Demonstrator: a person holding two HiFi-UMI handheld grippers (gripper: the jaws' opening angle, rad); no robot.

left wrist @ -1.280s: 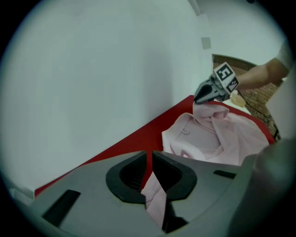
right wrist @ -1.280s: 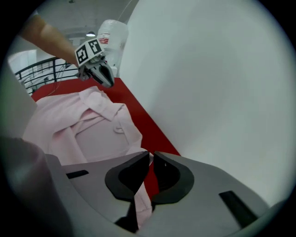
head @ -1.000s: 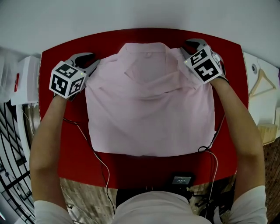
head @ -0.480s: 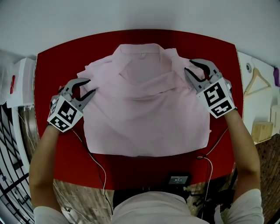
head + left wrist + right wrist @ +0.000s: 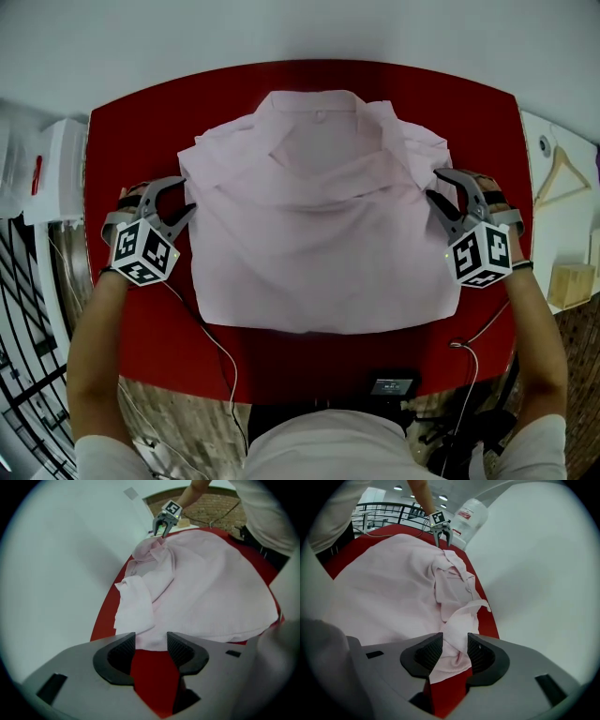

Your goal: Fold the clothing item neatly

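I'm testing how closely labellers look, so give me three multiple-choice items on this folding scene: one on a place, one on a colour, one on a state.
1. Where does the collar of the shirt lie?
A. nearest the person
B. by the table's far edge
C. off the left side

2. What colour is the table?
A. red
B. white
C. green

3. How do the left gripper jaws stand?
A. shut on the collar
B. apart
C. shut tight, empty

Key:
1 B: the collar sits at the far edge.
2 A: bare red top shows around the shirt.
3 B: the jaws have just been opening; the shirt's edge lies at their tips, unpinched.
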